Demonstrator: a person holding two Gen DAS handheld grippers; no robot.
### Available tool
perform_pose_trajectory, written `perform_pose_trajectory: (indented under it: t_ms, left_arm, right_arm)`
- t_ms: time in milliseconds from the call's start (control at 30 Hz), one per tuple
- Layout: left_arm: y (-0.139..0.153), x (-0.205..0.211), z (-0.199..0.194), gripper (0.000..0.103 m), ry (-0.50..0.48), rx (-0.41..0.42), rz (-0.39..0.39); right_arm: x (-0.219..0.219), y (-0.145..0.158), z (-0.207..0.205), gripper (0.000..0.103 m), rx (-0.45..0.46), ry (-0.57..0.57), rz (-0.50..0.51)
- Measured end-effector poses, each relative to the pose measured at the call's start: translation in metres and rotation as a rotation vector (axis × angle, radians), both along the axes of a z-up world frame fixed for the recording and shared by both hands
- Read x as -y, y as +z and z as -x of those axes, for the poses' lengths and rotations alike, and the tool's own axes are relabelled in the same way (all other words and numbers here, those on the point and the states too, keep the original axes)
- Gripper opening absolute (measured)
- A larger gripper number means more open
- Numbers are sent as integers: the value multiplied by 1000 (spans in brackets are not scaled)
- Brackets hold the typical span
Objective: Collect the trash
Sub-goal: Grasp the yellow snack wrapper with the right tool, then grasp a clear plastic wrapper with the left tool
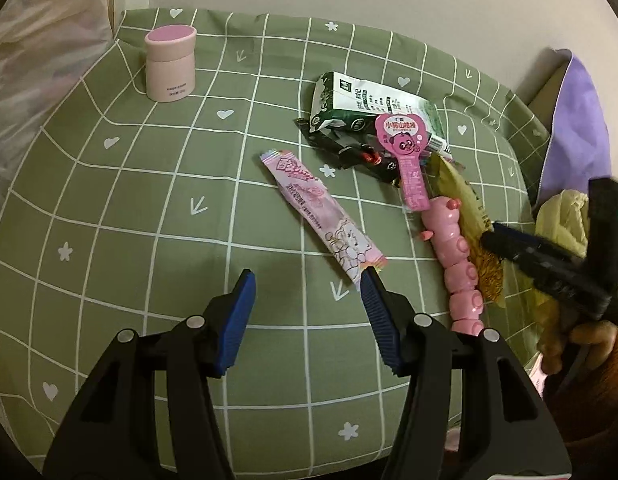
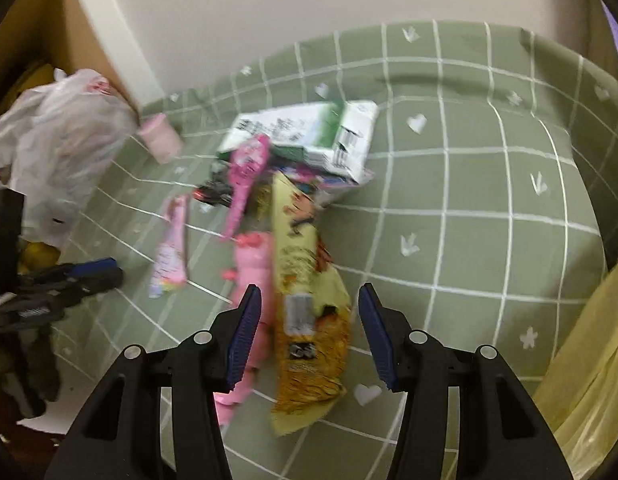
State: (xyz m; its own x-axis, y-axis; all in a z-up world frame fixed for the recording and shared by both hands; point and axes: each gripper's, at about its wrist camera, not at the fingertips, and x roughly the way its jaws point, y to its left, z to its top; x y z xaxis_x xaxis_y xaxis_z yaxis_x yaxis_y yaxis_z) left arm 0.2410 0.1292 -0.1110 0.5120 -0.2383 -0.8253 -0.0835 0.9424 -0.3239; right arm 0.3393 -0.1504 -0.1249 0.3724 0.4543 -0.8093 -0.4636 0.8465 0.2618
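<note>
A matt green cloth [image 1: 149, 200] with a white printed grid is seen over the surface, softly creased. The pink sachet [image 1: 323, 216] is of glossy printed film. The green-and-white carton [image 1: 373, 108] is of coated paperboard, crumpled. The yellow snack bag [image 2: 309, 320] is of shiny crinkled foil film. The pink jar [image 1: 169, 64] looks matt and smooth. The pink segmented toy [image 1: 457, 268] is of glossy moulded plastic. Ribbed blue pads [image 1: 239, 320] are set in smooth black plastic.

On the bed [image 1: 149, 200], the jar [image 1: 170, 63] stands at eleven o'clock, the milk carton [image 1: 373, 108] at one, the snack sachet [image 1: 321, 216] lying between them, nearer.
</note>
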Motion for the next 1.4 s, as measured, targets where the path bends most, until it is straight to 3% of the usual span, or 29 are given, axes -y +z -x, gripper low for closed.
perform_pose_trajectory:
  t_ms: [33,167,200,400,533,667,800,867,967,1067,1200,1333,1400]
  left_arm:
    - [0,1,-1,52,-4,2,3]
    - [-2,4,-11,54,-1,6,12]
    - [-3,6,-15,59,-5,-1,27]
    - [-2,14,-31,59,-26,-1,13]
    - [6,20,-36,59,-91,63,-9]
    - [15,24,-40,59,-139,133,32]
    - [27,39,-48,60,-261,202,10]
    - [28,45,-55,59,-295,195,-10]
    - [27,50,-66,59,-363,155,61]
    - [29,64,-80,49,-452,131,101]
    - [24,93,-105,49,-527,137,-21]
    - [3,110,-134,46,-562,60,-69]
    - [-6,116,-140,22,-572,17,-94]
  right_arm:
    - [2,-2,1,22,-9,-4,-9]
    - [5,4,10,14,17,-20,-10]
    - [5,11,14,14,41,-20,-7]
    - [14,32,22,14,77,-95,-19]
    - [18,46,35,14,116,-137,-17]
    - [23,65,51,13,157,-161,-5]
    - [33,79,64,13,194,-209,18]
    - [41,81,68,13,189,-243,18]
    - [50,82,77,14,177,-279,17]
    - [55,82,84,13,167,-294,22]
    - [65,84,96,14,169,-319,35]
    - [73,84,104,13,165,-346,47]
    - [77,85,107,13,168,-359,47]
